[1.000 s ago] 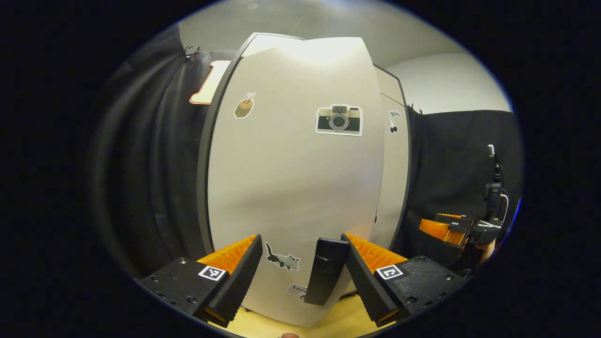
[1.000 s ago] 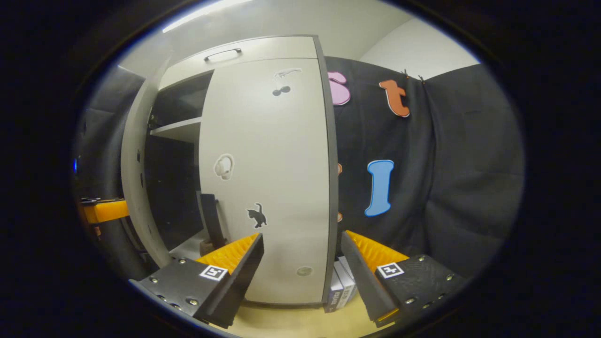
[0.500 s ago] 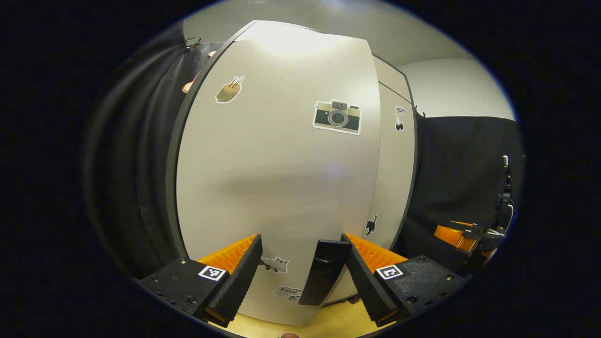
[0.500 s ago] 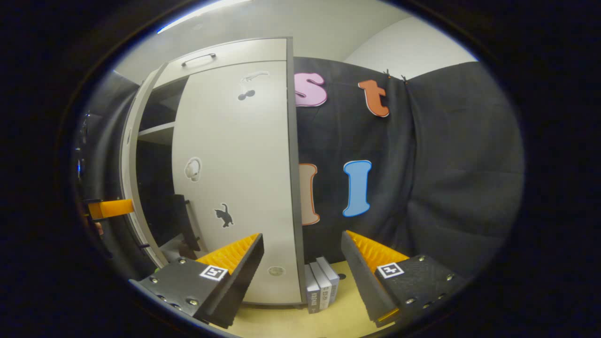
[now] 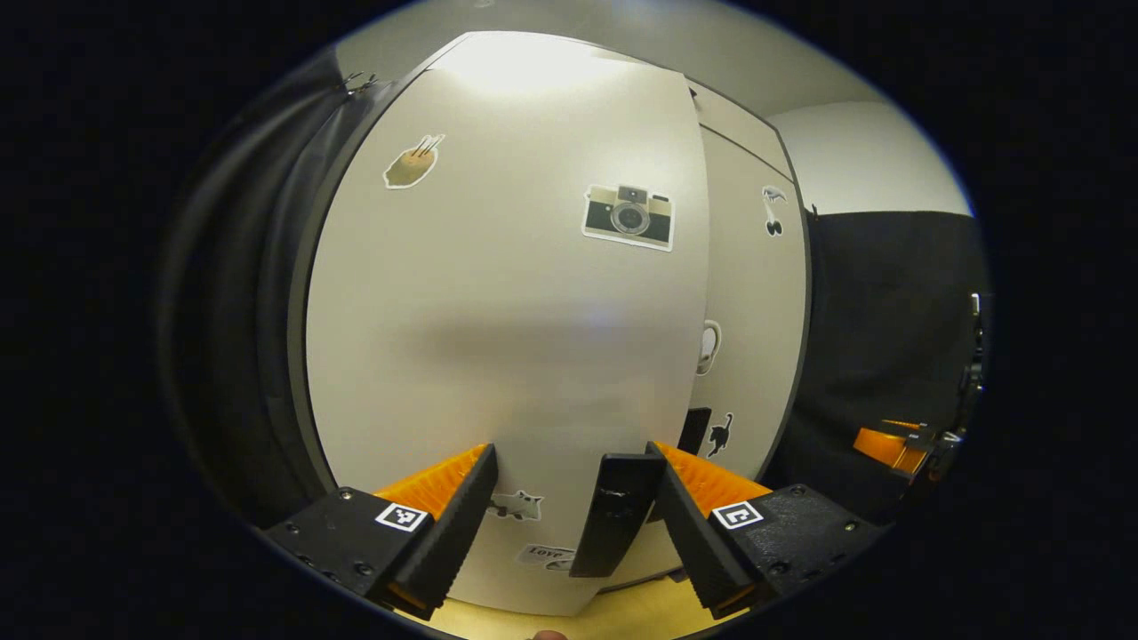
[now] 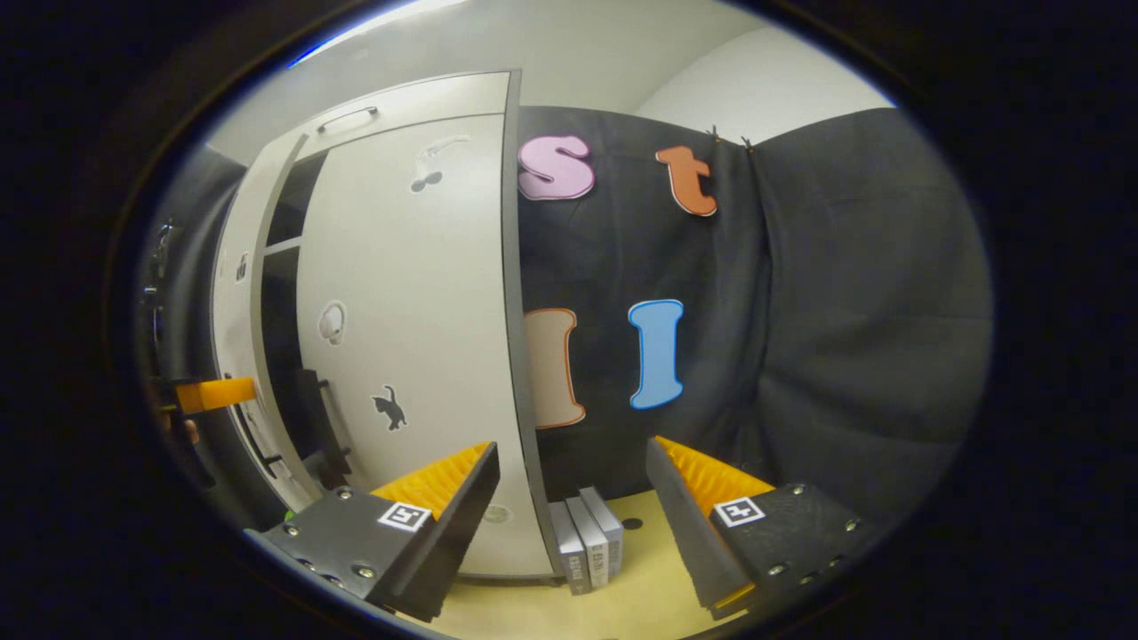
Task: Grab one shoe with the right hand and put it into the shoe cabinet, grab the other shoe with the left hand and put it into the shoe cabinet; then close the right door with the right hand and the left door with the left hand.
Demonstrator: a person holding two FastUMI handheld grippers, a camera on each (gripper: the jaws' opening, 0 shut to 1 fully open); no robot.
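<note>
Left door point(image 5: 498, 338) nearly shut
Left claw point(image 5: 573, 502) gapes beside its handle point(image 5: 613, 511); right claw point(image 6: 573, 502) gapes empty near right door point(image 6: 418, 356).

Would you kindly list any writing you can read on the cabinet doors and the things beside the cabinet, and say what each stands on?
"Love": on a small sticker low on the left door; anything after that word is too blurred to read.
Spines of the three grey books standing by the right door: print too small to read.
</note>
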